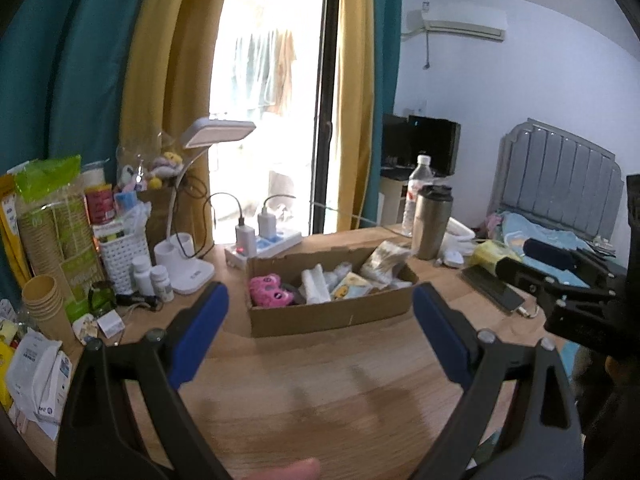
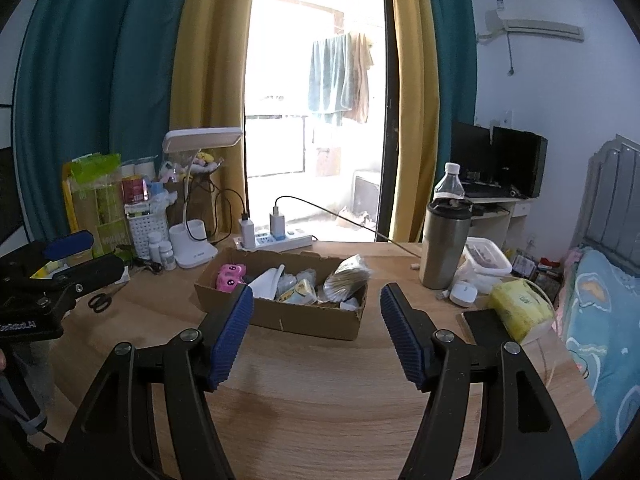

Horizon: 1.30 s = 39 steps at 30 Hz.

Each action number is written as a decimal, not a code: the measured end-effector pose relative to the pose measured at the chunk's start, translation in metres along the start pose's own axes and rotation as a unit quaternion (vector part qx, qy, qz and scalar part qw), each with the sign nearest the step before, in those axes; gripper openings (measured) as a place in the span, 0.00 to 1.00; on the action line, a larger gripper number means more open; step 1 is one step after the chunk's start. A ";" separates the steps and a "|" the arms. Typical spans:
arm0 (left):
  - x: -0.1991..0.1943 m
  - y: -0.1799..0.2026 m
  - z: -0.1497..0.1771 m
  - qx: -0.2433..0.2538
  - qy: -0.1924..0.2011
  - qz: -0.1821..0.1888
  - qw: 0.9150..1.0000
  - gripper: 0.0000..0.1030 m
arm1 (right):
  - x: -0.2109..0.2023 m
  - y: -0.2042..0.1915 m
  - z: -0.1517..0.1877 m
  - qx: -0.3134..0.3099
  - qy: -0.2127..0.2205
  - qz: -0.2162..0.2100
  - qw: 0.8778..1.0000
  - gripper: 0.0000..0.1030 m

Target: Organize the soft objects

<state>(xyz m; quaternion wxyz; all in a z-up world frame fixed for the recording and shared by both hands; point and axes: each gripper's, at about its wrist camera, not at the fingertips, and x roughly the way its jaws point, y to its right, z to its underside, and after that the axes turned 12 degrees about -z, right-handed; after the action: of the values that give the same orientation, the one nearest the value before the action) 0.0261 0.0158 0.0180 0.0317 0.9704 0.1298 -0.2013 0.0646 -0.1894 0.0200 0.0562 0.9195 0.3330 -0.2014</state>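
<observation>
A shallow cardboard box (image 1: 320,314) (image 2: 304,318) stands on the wooden desk (image 1: 304,396) (image 2: 320,392). It holds a pink plush toy (image 1: 267,290) (image 2: 231,276), white folded cloth (image 1: 316,286) (image 2: 267,281), a yellow-printed soft pack (image 1: 352,287) (image 2: 300,292) and a crinkly bag (image 1: 384,264) (image 2: 349,276). My left gripper (image 1: 320,292) is open in front of the box, with nothing between its blue pads. My right gripper (image 2: 316,292) is open too, empty, short of the box. Each gripper's black body shows at the edge of the other's view.
Left of the box are a desk lamp (image 2: 192,204), pill bottles (image 1: 154,276), a white basket (image 1: 120,248), paper cups (image 1: 44,304), scissors (image 2: 102,300) and a power strip (image 2: 276,240). At the right stand a steel tumbler (image 2: 444,244), a water bottle (image 2: 450,184), a tissue pack (image 2: 520,308) and a phone (image 1: 494,288).
</observation>
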 end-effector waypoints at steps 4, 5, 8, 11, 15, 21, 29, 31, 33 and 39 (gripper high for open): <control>-0.008 0.002 -0.003 -0.002 0.011 0.013 1.000 0.92 | -0.003 0.000 0.000 0.002 0.003 0.003 1.000 0.68; -0.010 0.002 -0.004 -0.001 0.014 0.014 1.000 0.92 | -0.004 0.001 0.001 0.003 0.003 0.003 1.000 0.68; -0.012 0.004 -0.005 0.003 0.018 0.012 1.000 0.92 | -0.004 0.001 0.001 0.004 0.004 0.003 1.000 0.68; -0.012 0.005 -0.005 0.002 0.018 0.013 1.000 0.92 | -0.004 0.002 0.001 0.005 0.001 0.003 1.000 0.68; -0.013 0.007 -0.005 0.005 0.019 0.011 1.000 0.92 | -0.004 0.002 0.001 0.006 0.001 0.003 1.000 0.68; -0.015 0.007 -0.003 0.009 0.018 0.013 1.000 0.92 | -0.003 0.002 0.000 0.005 0.001 0.002 1.000 0.68; -0.015 0.007 -0.003 0.008 0.017 0.014 1.000 0.92 | -0.003 0.000 0.000 0.006 0.002 0.002 1.000 0.68; -0.016 0.008 -0.003 0.009 0.017 0.015 1.000 0.92 | -0.004 0.000 0.000 0.006 0.003 0.002 1.000 0.68; -0.016 0.009 -0.003 0.010 0.016 0.016 1.000 0.92 | -0.004 -0.001 -0.001 0.006 0.004 0.003 1.000 0.69; -0.018 0.009 -0.003 0.007 0.017 0.015 1.000 0.92 | -0.004 -0.002 -0.001 0.005 0.002 0.002 1.000 0.69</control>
<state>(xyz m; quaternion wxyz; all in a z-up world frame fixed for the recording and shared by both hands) 0.0143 0.0030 0.0282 0.0256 0.9758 0.1145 -0.1848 0.0604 -0.1898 0.0226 0.0511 0.9207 0.3307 -0.2009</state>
